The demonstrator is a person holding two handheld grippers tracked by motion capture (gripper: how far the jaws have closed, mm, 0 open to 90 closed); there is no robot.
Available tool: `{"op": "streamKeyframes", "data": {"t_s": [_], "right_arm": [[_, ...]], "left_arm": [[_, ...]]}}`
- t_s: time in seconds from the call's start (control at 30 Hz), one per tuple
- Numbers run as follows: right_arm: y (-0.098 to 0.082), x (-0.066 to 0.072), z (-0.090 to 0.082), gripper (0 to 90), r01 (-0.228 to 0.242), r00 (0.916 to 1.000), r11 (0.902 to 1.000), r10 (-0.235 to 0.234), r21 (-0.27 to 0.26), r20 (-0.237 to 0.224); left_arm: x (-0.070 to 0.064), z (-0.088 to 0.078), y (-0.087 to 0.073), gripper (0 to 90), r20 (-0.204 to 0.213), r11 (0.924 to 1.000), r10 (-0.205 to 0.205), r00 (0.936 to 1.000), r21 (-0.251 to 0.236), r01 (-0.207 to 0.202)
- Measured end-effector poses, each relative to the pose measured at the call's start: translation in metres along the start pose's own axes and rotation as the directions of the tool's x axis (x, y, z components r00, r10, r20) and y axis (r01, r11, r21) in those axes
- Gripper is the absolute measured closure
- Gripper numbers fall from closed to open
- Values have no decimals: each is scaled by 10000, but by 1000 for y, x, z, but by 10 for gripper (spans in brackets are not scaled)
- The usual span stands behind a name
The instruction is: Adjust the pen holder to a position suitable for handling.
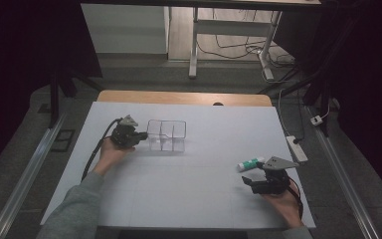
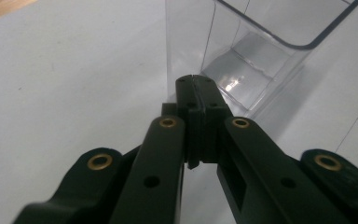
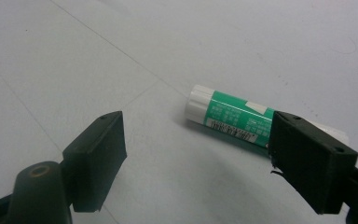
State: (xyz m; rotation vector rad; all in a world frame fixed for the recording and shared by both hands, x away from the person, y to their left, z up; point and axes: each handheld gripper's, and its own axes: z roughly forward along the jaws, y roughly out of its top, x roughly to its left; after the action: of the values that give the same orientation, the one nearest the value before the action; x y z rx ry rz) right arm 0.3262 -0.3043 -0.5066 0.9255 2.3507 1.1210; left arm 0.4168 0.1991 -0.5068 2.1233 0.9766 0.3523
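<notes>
Right gripper (image 3: 196, 154): jaws wide apart, nothing between them. In the right gripper view the glue stick (image 3: 233, 119) lies flat on the table just beyond the jaws, its far end hidden behind the right-hand jaw, its white end pointing left. Not touching either jaw as far as I can tell. In the high view the same gripper (image 1: 251, 180) sits near the right, close edge of the white table (image 1: 199, 189), with the stick (image 1: 250, 163) just beyond it and a little to the left.

Left gripper (image 2: 196, 88): jaws pressed fully together, holding nothing. Tips sit just before the near wall of a clear box (image 2: 261, 51); contact cannot be confirmed. In the high view this gripper (image 1: 142, 135) is at the left side of the box (image 1: 166, 135), which stands far-left of centre and has inner dividers. Its compartments look empty.

Risks, as judgement only:
- Stick is round and lies loose; if one jaw touches before the other, it may roll or skid off.
- The stick lies off to the right of the jaw gap, so closing from here would likely catch one end or miss.
- Box is light and clear; a push from the closed left jaws could slide or tip it.

Writing: green label with white band and small printed lines; too small and blurred to read. No brand made out.
</notes>
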Motion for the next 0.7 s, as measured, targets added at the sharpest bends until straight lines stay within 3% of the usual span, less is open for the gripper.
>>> {"op": "streamKeyframes", "data": {"t_s": [0.5, 0.7], "right_arm": [[0, 0, 0, 184, -12, 10000, 10000, 12, 3, -16], [0, 0, 0, 185, 3, 10000, 10000, -3, 25, -6]], "left_arm": [[-16, 13, 13, 887, 500, 9993, 368, 9981, 30, -370], [-22, 18, 21, 887, 506, 9988, 482, 9976, -128, -476]]}}
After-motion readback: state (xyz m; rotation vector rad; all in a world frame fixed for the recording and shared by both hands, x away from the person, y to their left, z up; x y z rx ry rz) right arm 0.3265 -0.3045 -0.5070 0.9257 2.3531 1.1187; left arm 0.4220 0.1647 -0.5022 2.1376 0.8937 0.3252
